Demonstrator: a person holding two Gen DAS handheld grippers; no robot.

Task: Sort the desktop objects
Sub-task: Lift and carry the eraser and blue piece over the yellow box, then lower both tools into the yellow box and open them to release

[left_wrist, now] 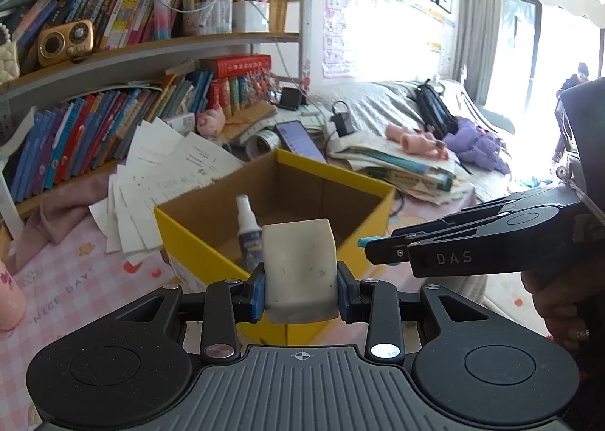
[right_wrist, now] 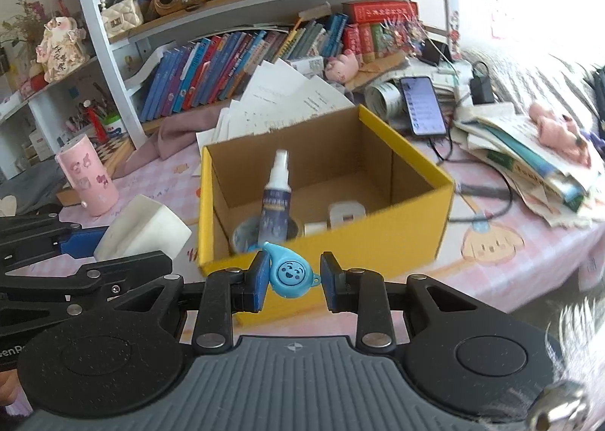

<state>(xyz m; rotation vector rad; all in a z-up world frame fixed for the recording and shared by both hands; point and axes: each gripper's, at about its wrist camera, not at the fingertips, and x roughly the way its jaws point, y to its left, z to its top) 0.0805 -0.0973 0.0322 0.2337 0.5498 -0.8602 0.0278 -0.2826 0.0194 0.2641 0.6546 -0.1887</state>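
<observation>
My left gripper point(left_wrist: 300, 289) is shut on a white block-shaped case point(left_wrist: 300, 268), held just before the near wall of the yellow cardboard box point(left_wrist: 189, 238). My right gripper point(right_wrist: 294, 281) is shut on a small blue drop-shaped charm with a smiling face point(right_wrist: 291, 274), held at the box's near wall point(right_wrist: 378, 238). In the box stand a spray bottle point(right_wrist: 278, 189), a tape roll point(right_wrist: 245, 236) and a white item point(right_wrist: 346, 213). The right gripper shows in the left wrist view point(left_wrist: 363, 242); the left gripper with the white case point(right_wrist: 143, 228) shows in the right wrist view.
A pink checked cloth point(right_wrist: 510, 279) covers the desk. Loose papers point(right_wrist: 287, 94), a phone point(right_wrist: 421, 106) on a cable, stacked books point(right_wrist: 529, 162) and a pink cylinder point(right_wrist: 89, 174) surround the box. A bookshelf point(left_wrist: 113, 64) stands behind.
</observation>
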